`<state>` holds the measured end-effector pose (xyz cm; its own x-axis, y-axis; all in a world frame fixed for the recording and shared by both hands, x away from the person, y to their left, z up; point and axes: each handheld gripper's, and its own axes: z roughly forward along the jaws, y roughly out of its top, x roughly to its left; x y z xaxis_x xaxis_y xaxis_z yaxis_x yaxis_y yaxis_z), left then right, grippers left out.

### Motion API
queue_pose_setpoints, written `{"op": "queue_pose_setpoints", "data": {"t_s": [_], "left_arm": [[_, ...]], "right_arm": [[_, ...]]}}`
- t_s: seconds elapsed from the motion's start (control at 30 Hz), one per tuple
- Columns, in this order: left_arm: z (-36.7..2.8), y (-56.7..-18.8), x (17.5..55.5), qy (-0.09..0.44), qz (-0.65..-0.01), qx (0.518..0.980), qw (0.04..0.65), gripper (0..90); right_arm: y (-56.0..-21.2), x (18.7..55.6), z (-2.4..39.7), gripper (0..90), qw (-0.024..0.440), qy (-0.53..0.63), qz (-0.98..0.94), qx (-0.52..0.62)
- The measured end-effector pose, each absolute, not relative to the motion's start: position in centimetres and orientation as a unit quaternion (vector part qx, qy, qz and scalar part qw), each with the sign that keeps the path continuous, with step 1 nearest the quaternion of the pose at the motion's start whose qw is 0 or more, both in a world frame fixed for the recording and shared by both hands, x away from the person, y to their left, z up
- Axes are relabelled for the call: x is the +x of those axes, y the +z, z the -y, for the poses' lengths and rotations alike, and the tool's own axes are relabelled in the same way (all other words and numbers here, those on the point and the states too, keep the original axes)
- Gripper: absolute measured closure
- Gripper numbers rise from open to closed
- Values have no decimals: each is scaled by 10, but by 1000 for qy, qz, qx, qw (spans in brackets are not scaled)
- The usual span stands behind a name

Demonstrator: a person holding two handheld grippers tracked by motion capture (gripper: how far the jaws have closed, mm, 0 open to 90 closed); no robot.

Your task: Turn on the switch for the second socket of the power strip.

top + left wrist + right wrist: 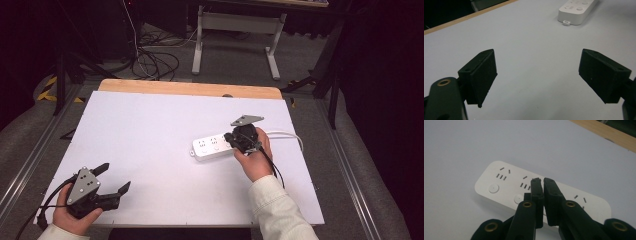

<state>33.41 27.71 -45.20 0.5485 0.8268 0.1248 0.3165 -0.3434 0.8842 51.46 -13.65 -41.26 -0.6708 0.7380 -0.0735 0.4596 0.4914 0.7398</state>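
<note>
A white power strip (212,146) lies flat on the white table (145,125), right of centre, with its white cord (292,136) running off to the right. My right gripper (232,139) is shut and hovers over the middle of the strip; in the right gripper view its tips (541,181) sit just above the sockets of the strip (499,182), with nothing between the jaws. My left gripper (116,177) rests near the table's front left corner, open wide and holding nothing. In the left gripper view the gripper (536,72) faces the strip's end (576,8) from far off.
A wooden strip (190,89) borders the table's far edge. Beyond it, loose cables (150,62) lie on the floor and a white desk frame (235,30) stands. Metal rails (345,170) run along both sides of the table.
</note>
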Motion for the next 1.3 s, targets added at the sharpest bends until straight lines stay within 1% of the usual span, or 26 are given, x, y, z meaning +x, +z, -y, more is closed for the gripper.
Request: {"op": "queue_pose_setpoints", "data": {"t_s": [0.37,0.47,0.6,0.73,0.77,0.83,0.87,0.9,0.97,1.0,1.03,1.07,1.2,1.3], "left_arm": [[-277,-452,334,293,-374,765,434,155],[-277,-452,334,292,-374,766,434,156],[-276,-452,334,292,-375,765,434,156],[-276,-452,334,292,-375,765,434,156],[-276,-452,334,292,-375,765,434,156],[-276,-452,334,292,-375,766,434,156],[-277,-452,334,292,-374,766,433,156],[-277,-452,334,292,-374,766,433,156],[-277,-452,334,291,-375,765,434,155],[-277,-452,334,293,-375,764,435,156],[-277,-452,334,293,-375,764,435,156],[-277,-451,333,293,-375,765,434,155],[-277,-450,333,293,-377,762,438,156],[-278,-450,332,294,-378,761,438,156]], "right_arm": [[-405,510,142,870,199,364,-838,355],[-403,508,145,845,198,375,-833,355],[-399,506,146,779,203,390,-829,346],[-398,505,148,751,202,391,-830,343],[-397,504,148,723,201,393,-828,345],[-397,504,149,710,199,394,-828,346],[-396,503,150,683,199,397,-826,346],[-396,503,150,683,199,397,-826,346],[-394,502,151,640,197,402,-825,345],[-392,501,152,592,200,406,-823,344],[-392,501,152,592,200,406,-823,344],[-390,500,153,540,204,412,-820,340],[-385,494,156,458,207,425,-816,333],[-379,487,158,416,206,440,-811,326]]}}
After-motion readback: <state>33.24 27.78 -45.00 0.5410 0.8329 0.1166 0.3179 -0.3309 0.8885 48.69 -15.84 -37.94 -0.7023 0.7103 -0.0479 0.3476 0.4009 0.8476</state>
